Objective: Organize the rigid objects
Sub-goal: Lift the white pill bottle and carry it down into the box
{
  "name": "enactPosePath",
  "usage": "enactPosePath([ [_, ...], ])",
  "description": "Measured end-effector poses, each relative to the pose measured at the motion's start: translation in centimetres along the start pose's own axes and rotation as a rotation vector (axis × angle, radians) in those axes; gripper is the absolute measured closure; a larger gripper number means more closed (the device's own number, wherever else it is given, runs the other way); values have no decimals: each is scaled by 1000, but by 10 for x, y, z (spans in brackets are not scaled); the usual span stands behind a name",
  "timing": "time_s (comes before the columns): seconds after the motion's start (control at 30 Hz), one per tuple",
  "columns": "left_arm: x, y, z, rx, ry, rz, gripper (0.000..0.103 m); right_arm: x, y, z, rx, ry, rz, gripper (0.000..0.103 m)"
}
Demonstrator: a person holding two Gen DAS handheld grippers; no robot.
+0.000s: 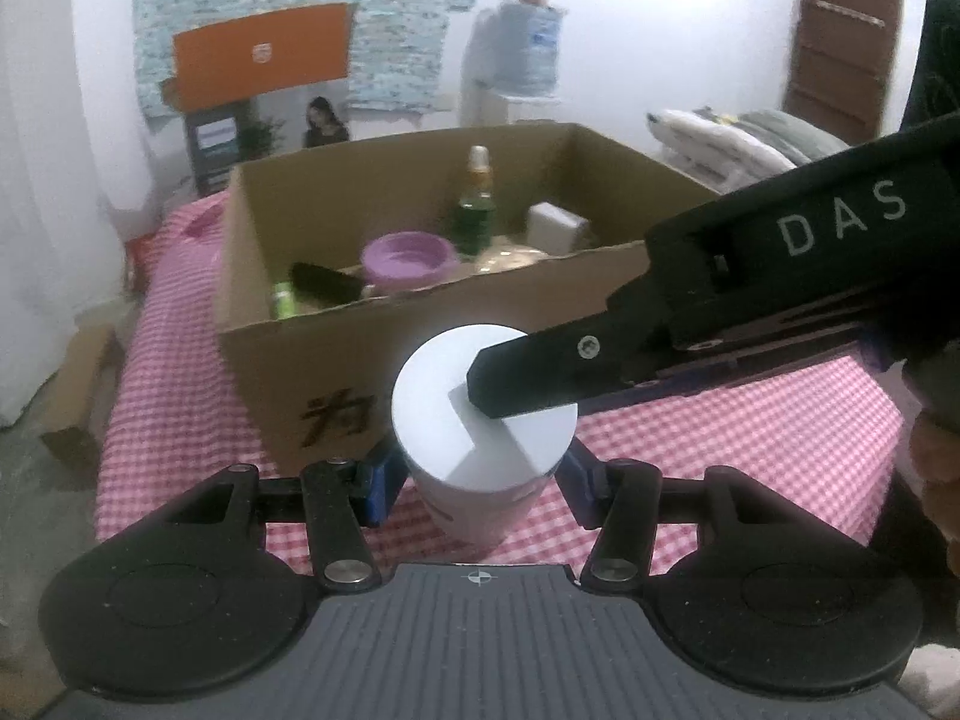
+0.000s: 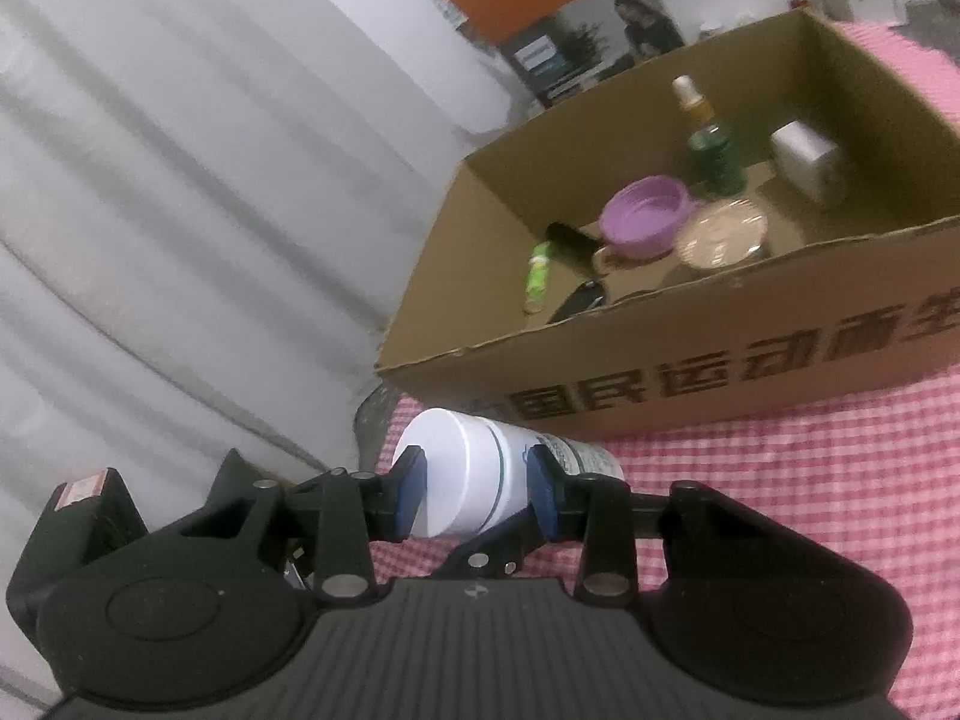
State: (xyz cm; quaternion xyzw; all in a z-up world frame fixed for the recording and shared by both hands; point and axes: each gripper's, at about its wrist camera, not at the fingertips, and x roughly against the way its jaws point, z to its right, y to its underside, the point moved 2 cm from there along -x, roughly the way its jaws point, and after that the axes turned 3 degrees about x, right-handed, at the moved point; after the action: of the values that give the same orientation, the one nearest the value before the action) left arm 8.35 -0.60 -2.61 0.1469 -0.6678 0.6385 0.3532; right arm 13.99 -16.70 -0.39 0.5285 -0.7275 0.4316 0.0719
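Clamping a white capped bottle between blue pads, the left gripper is gripping its body below the cap, while the right gripper is pinching the same bottle across its cap end. The bottle is hanging just in front of an open cardboard box, above a pink checked cloth covering the desk. The box is holding a purple bowl, a green spray bottle, a white block, a small green tube, a round clear lid and a black item.
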Motion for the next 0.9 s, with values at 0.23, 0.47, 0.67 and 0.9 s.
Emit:
enactPosePath([
  [0.23,-9,-1,10,-21,2,-19,49,6,-1,13,-20,26,10,60],
  [0.47,-16,-5,10,-19,-10,-20,49,0,-3,18,-26,22,7,58],
  [0.67,-19,-7,11,-14,-16,-15,49,1,-2,19,-28,25,8,55],
  [0.9,-18,-8,11,-13,-27,-22,50,0,-2,20,-44,16,1,55],
])
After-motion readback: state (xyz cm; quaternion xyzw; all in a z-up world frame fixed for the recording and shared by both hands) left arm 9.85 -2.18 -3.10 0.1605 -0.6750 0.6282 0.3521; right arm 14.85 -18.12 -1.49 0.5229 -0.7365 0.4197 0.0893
